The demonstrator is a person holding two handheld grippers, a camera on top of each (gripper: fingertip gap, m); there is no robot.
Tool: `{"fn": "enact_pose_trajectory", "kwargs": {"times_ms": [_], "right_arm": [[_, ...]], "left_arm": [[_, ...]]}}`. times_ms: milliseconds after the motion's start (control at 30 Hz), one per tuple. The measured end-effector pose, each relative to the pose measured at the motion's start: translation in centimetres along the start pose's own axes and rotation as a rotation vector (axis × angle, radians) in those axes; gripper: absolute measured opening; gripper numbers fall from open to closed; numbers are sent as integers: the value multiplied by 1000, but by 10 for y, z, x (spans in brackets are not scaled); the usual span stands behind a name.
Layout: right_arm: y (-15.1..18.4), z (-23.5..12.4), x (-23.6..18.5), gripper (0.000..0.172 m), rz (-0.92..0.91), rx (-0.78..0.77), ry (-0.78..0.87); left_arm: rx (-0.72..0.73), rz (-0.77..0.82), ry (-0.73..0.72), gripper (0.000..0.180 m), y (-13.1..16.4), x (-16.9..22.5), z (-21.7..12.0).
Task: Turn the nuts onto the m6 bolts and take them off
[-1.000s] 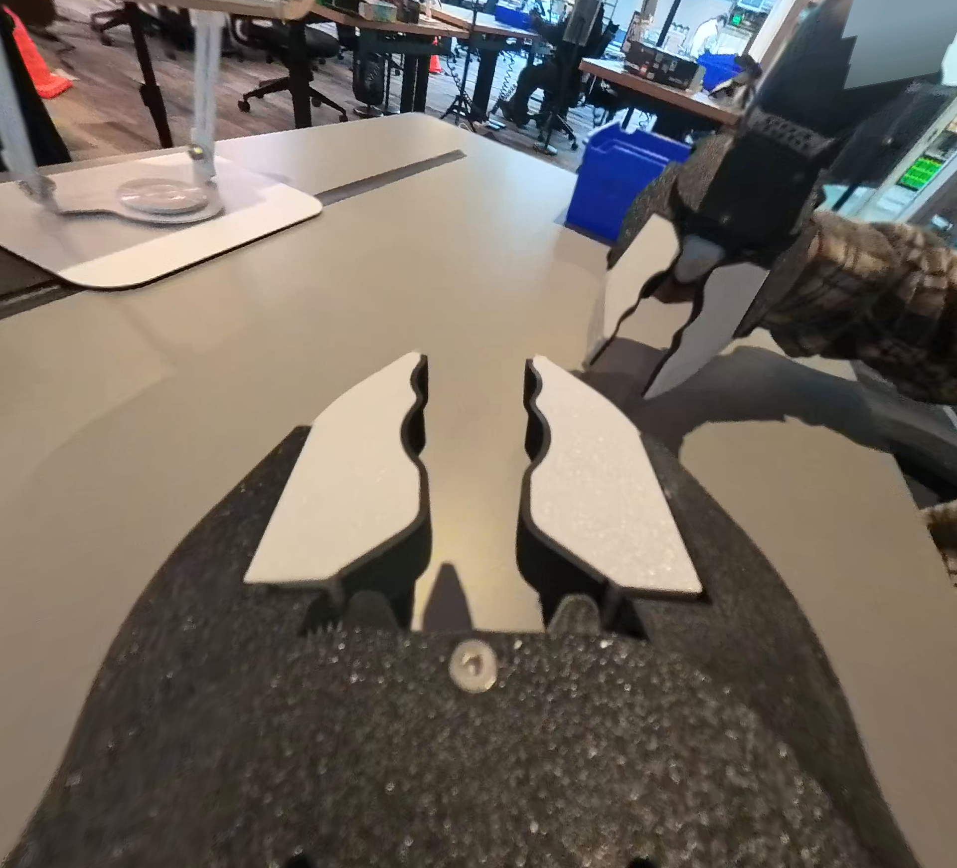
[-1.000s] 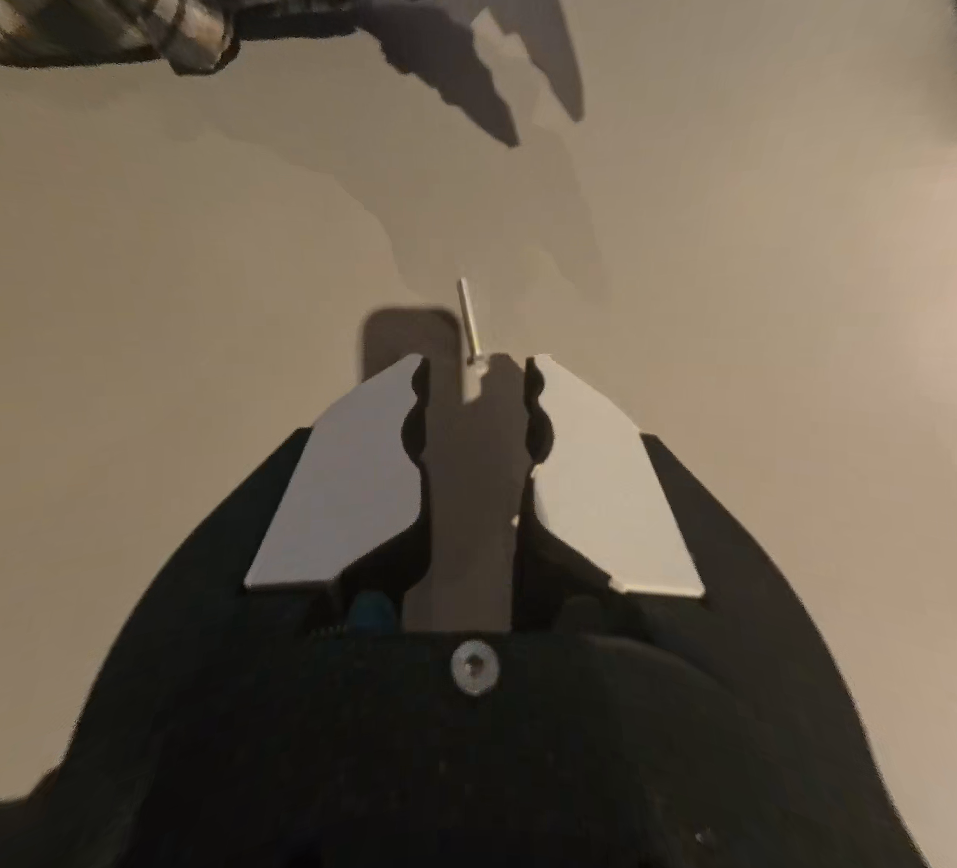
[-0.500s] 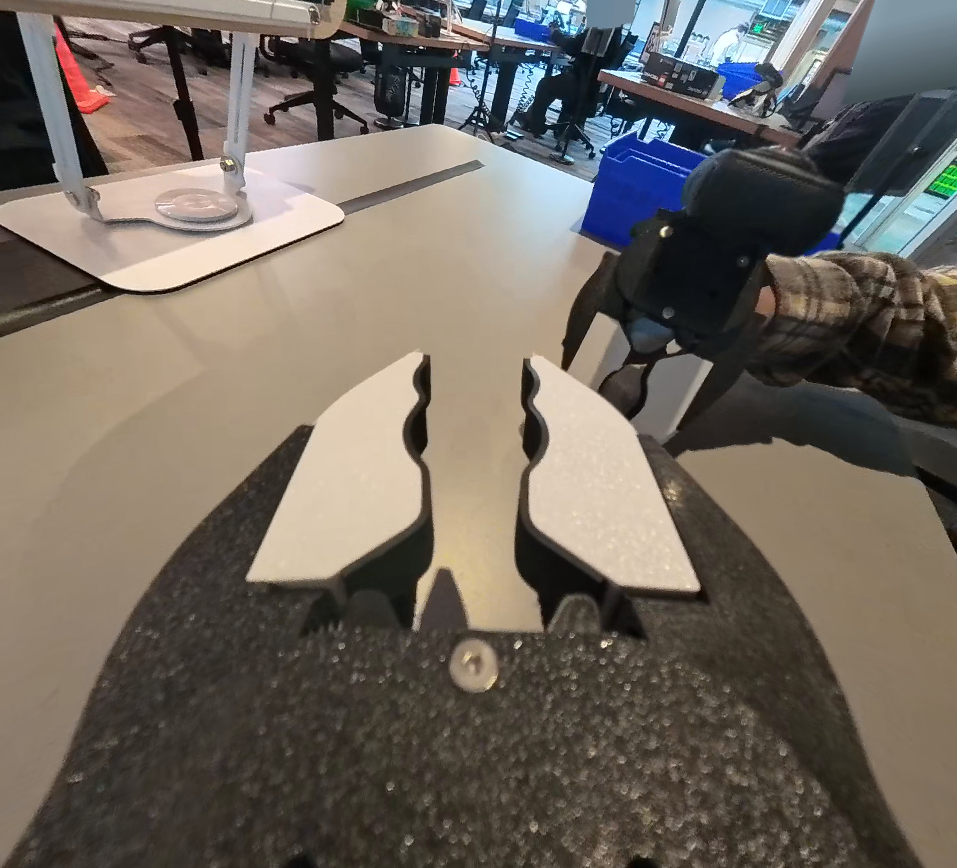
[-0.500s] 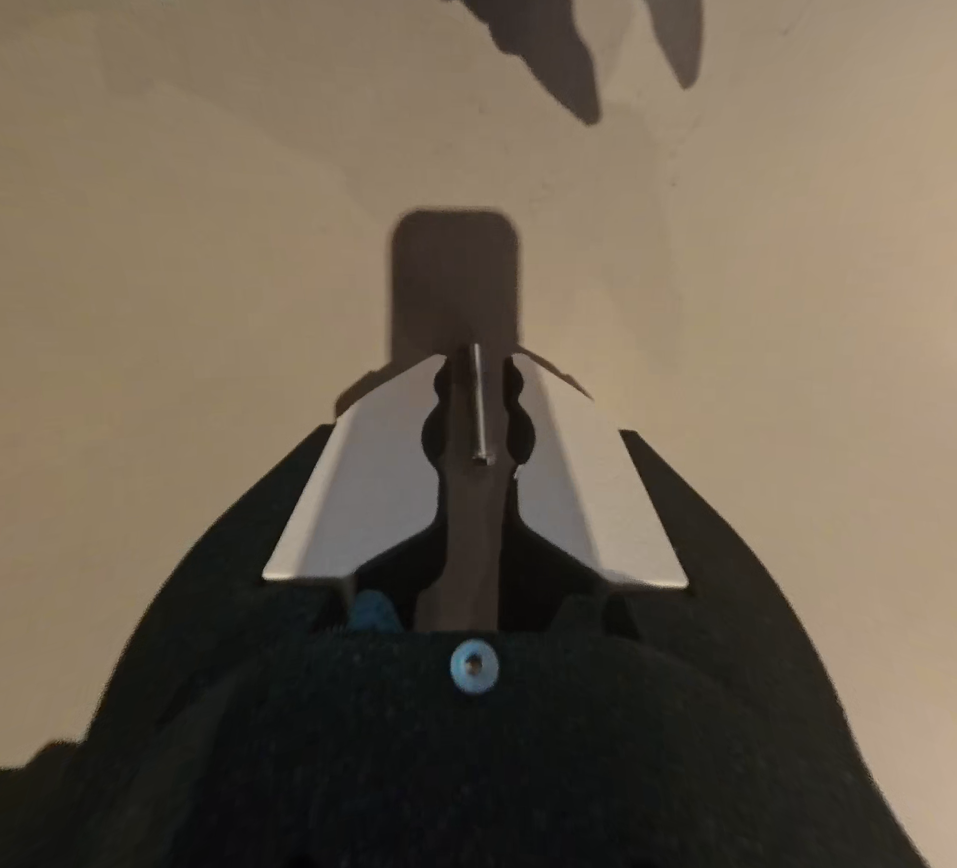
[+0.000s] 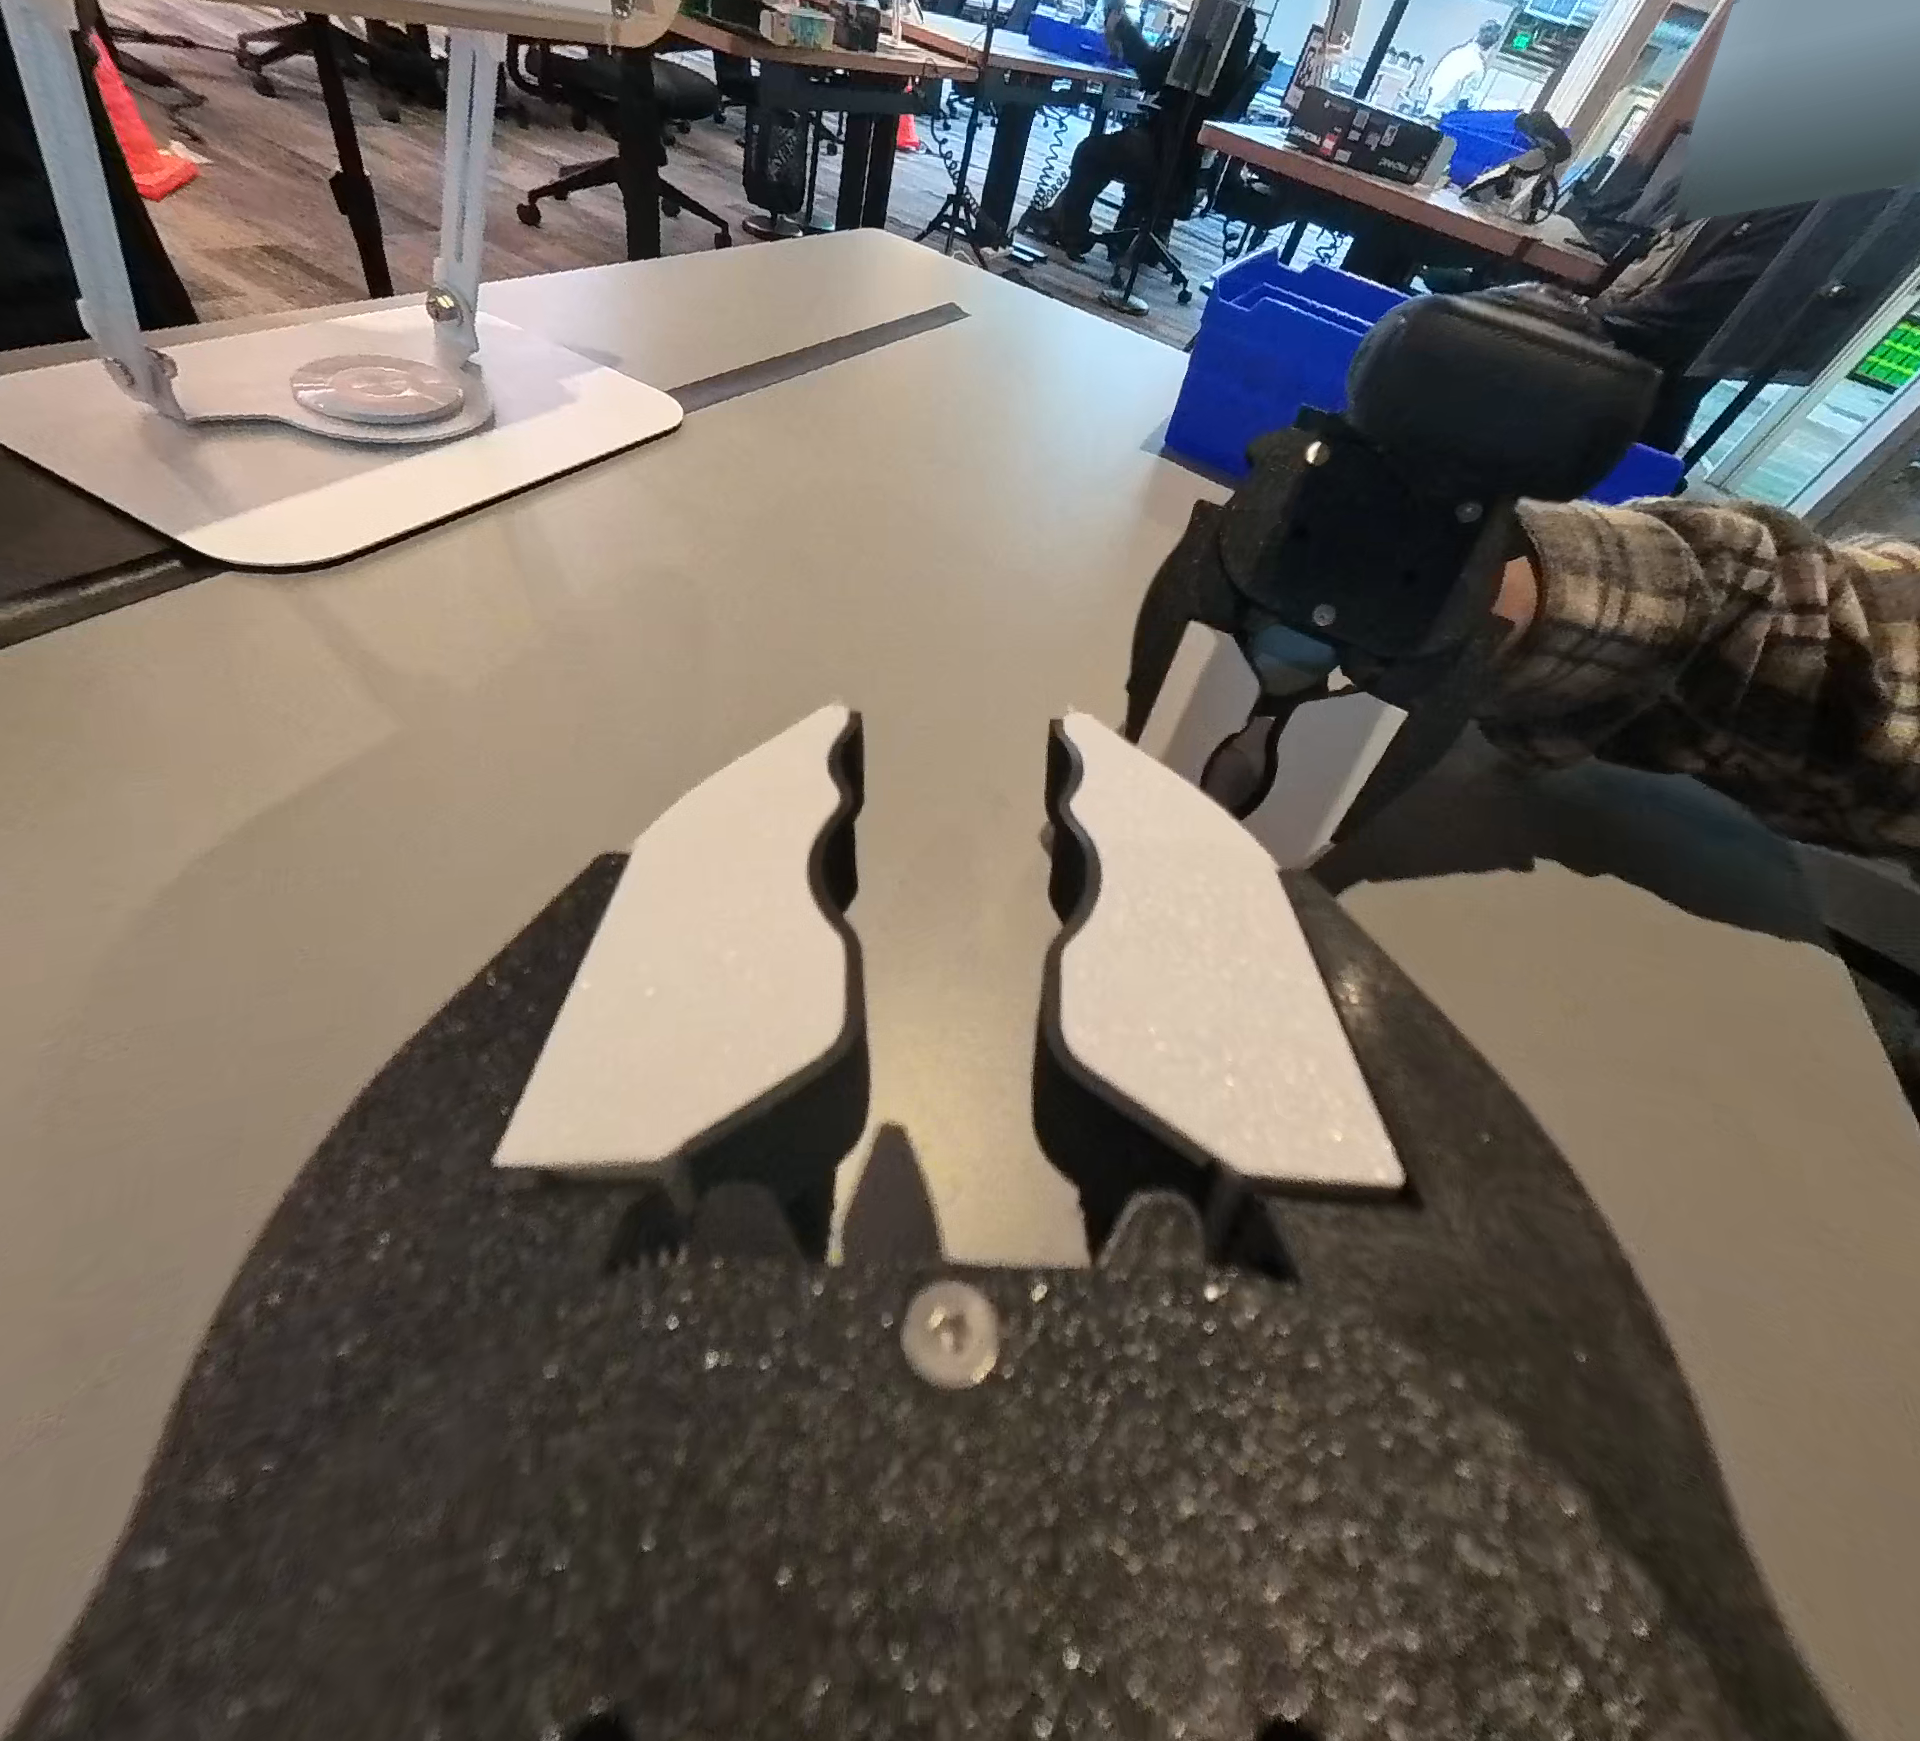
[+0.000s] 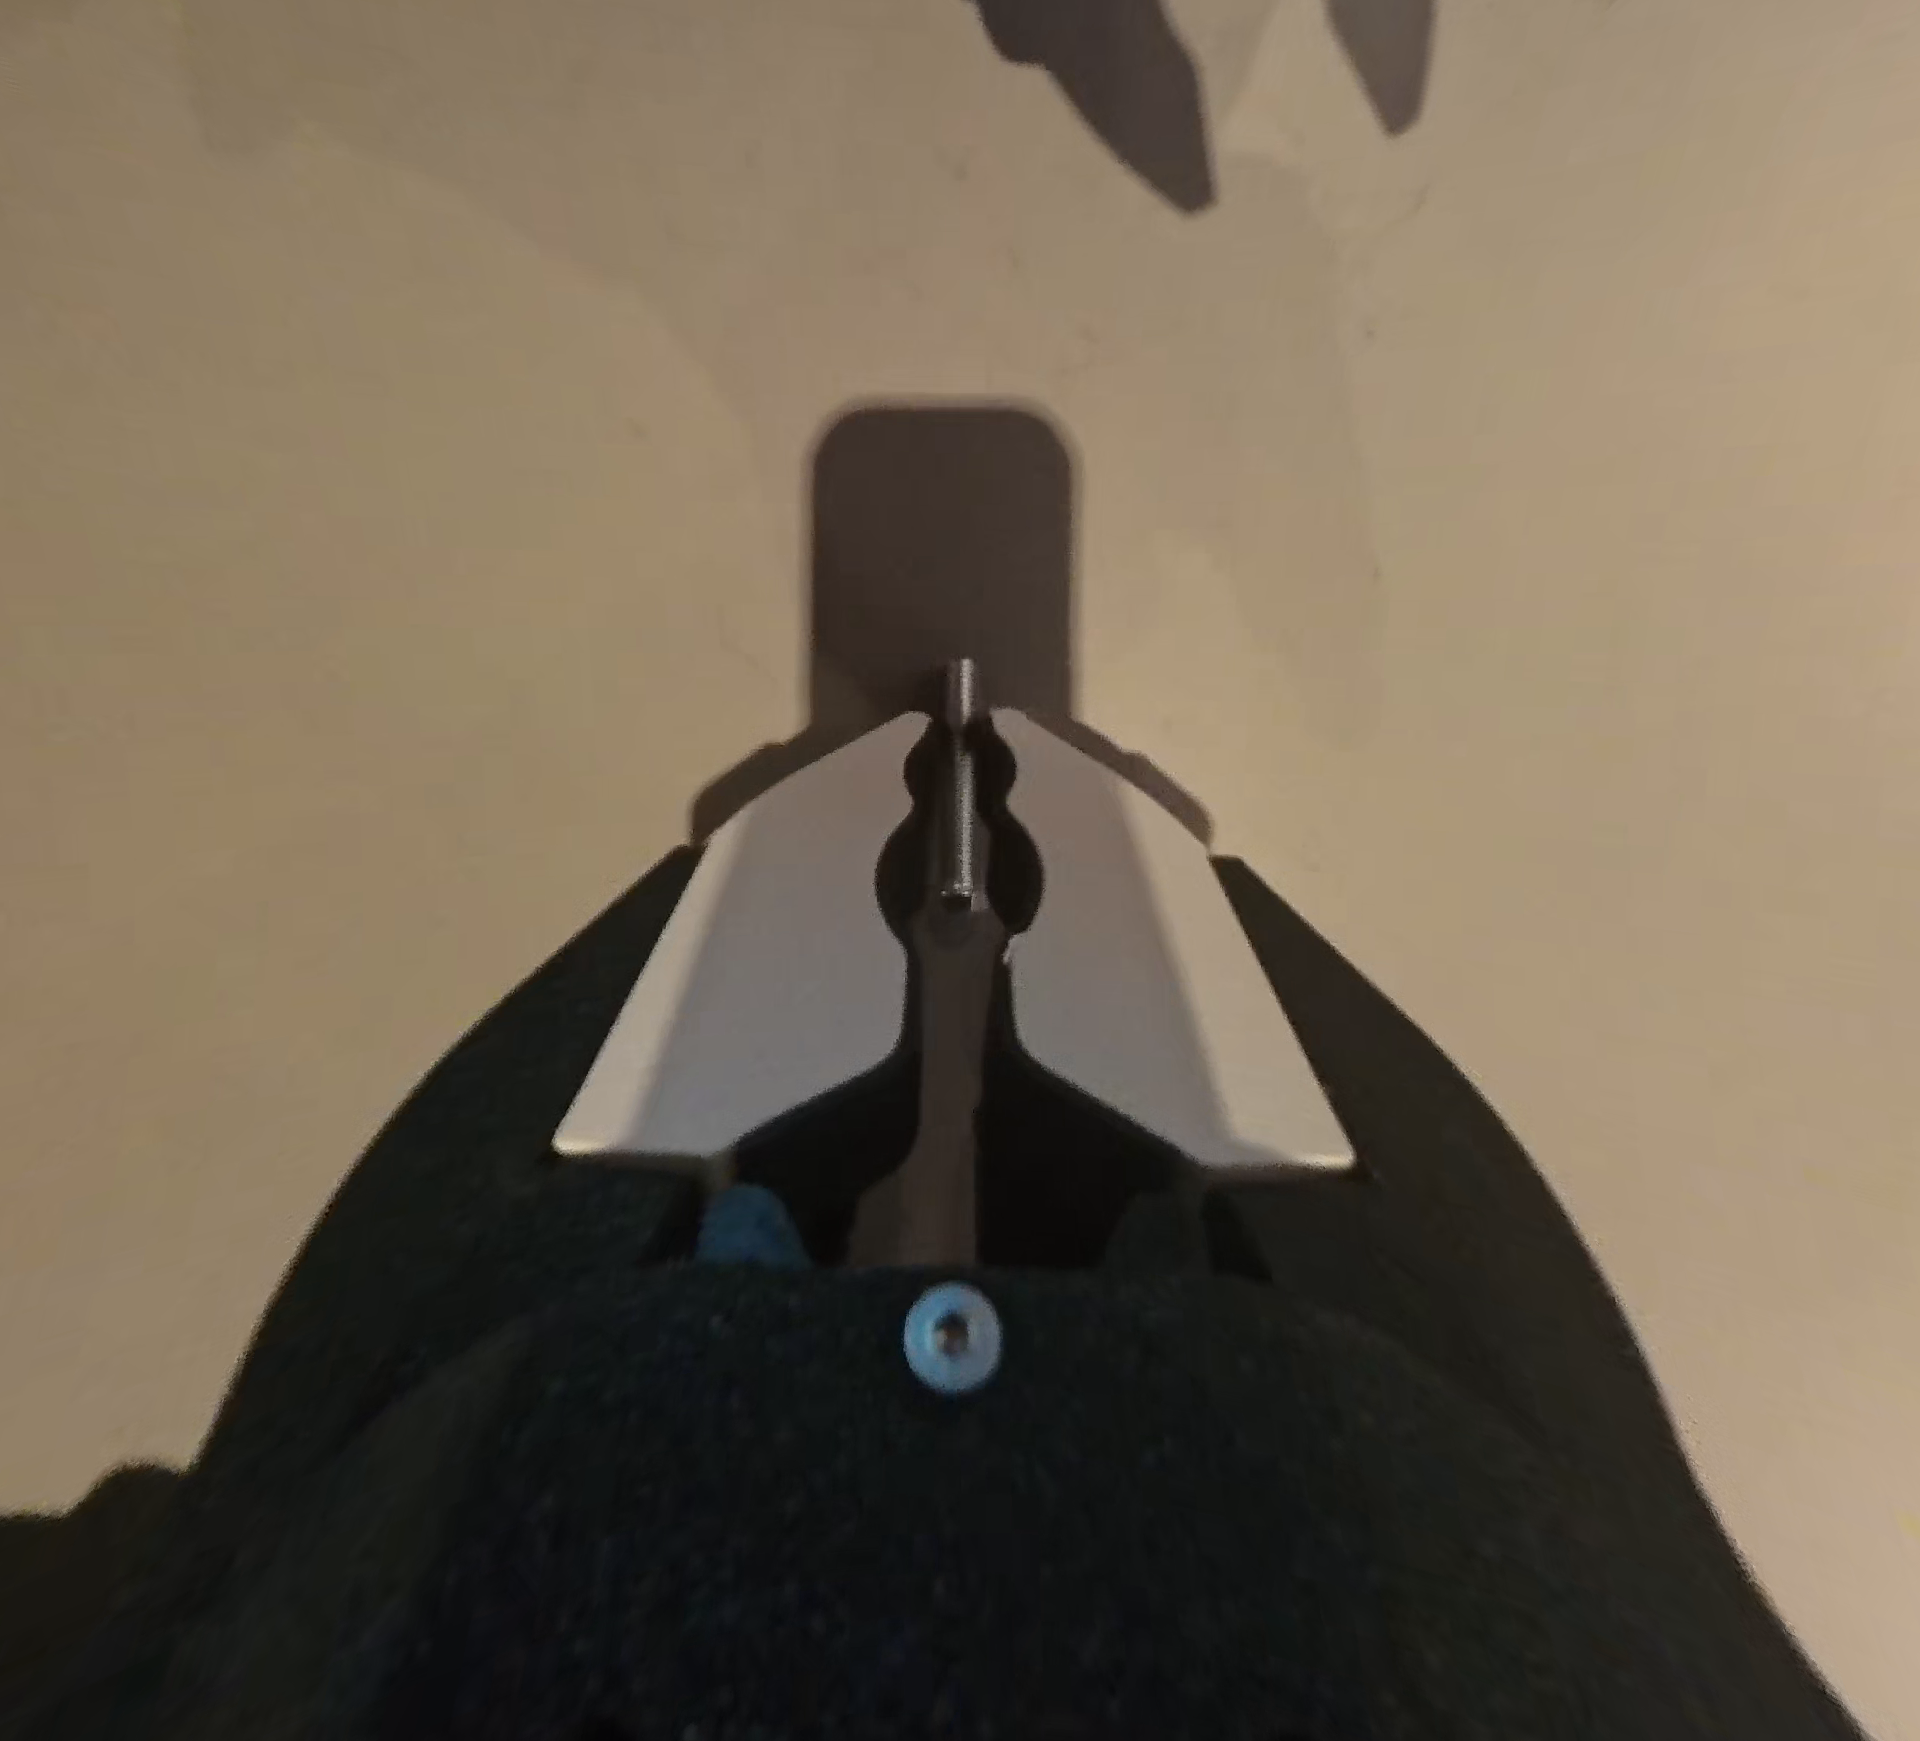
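A slim silver metal bolt [image 6: 961, 787] is clamped in the right tool [image 6: 961, 730], its long axis along the fingers. The left tool [image 5: 951, 735] is held open and empty over the grey table [image 5: 520, 652], with the bolt near on its right.

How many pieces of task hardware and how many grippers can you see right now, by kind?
Slim silver metal bolt: 1
Nuts: 0 in view
Black two-finger grippers: 2, the left gripper and the right gripper
Total: 3

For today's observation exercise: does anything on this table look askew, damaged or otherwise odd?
Nothing looks damaged or spilled. The bolt lies lengthwise between the right gripper's fingertips, which have closed on its shank. One oddity for the task: no nut shows in either view. The left gripper is open, with only bare table between its fingers.
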State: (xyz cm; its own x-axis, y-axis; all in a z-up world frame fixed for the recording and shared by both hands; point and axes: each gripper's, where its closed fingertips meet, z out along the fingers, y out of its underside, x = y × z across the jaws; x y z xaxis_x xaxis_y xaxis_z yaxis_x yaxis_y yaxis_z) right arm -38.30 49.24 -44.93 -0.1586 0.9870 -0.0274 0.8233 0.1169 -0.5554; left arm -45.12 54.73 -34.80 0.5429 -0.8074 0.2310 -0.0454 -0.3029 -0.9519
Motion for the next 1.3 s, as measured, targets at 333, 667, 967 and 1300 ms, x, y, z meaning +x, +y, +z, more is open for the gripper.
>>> {"fn": "enact_pose_trajectory", "kwargs": {"times_ms": [333,667,967,1300], "right_arm": [[-40,-67,16,5,231,563,22],[-60,-210,25,5,309,1406,-30],[-70,-228,24,5,228,1507,-23],[-67,-224,26,5,244,1515,2]], "left_arm": [[76,-69,120,33,-8,18,7],[51,-45,400,28,-70,102,73],[141,-31,451,26,-91,114,86],[138,-71,481,26,-81,110,92]]}}
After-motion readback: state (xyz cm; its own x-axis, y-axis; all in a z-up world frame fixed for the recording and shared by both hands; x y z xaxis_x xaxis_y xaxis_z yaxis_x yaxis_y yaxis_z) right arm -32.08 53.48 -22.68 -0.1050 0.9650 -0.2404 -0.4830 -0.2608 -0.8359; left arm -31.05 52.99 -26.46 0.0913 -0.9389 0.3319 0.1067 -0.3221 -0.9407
